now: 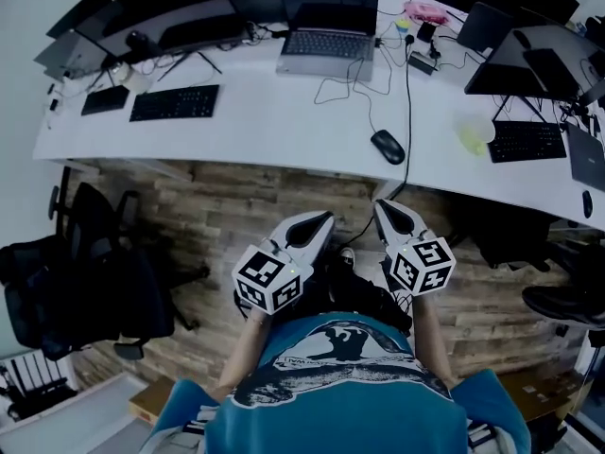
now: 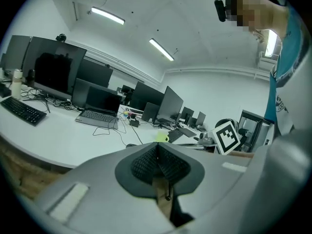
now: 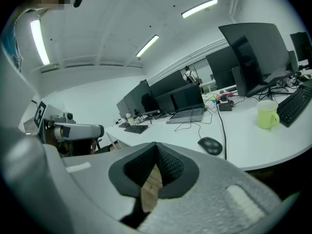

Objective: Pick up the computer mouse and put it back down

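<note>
The grey left gripper (image 1: 328, 218) and grey right gripper (image 1: 381, 207) are both hovering clenched and empty before the long white desk (image 1: 265, 126), seemingly readying an approach, since the black oval computer mouse (image 1: 388, 147) is lying untouched near that desk's front edge.

Bare desk (image 1: 284, 121) around mouse (image 1: 388, 146) — cable (image 1: 408, 102) just beside, mug (image 1: 473, 138) near

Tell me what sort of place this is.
Most likely a shared office or computer lab. A long white desk carries several monitors, an open laptop and keyboards. A black office chair stands beside it, and strip lights run along the ceiling.
</note>
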A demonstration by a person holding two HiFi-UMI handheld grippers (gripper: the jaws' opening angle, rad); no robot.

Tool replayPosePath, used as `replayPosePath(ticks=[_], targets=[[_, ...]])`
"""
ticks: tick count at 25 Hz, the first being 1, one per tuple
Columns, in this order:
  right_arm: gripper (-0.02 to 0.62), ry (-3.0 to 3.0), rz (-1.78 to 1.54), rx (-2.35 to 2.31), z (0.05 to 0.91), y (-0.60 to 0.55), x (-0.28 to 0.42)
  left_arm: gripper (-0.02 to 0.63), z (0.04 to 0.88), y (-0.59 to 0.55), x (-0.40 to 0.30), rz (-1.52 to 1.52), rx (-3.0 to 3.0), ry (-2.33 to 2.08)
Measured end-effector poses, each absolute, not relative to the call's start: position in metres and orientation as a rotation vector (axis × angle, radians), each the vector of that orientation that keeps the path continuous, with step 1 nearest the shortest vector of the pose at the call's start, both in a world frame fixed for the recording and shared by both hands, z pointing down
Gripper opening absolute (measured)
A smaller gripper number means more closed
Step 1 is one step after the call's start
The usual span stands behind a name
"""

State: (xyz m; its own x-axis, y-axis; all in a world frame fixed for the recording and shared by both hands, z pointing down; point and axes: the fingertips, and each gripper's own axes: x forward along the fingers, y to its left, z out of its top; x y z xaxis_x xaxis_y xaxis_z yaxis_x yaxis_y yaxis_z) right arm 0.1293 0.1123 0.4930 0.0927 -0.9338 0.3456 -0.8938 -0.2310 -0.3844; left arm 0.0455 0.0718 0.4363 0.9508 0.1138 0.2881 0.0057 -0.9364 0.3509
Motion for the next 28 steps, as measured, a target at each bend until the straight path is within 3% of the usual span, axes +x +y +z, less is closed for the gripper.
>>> replayPosePath(ticks=[10, 28], targets=[[0.002, 1.89, -0.828, -2.249, 0.5, 0.096, 0.136, 0.012, 0.44, 0.058, 0.037, 0.464, 2.744, 0.039], [0.003, 1.86, -0.917, -2.425, 0.532, 0.055, 0.209, 0.012, 0.427, -0.003, 0.115, 0.429, 2.765, 0.168]])
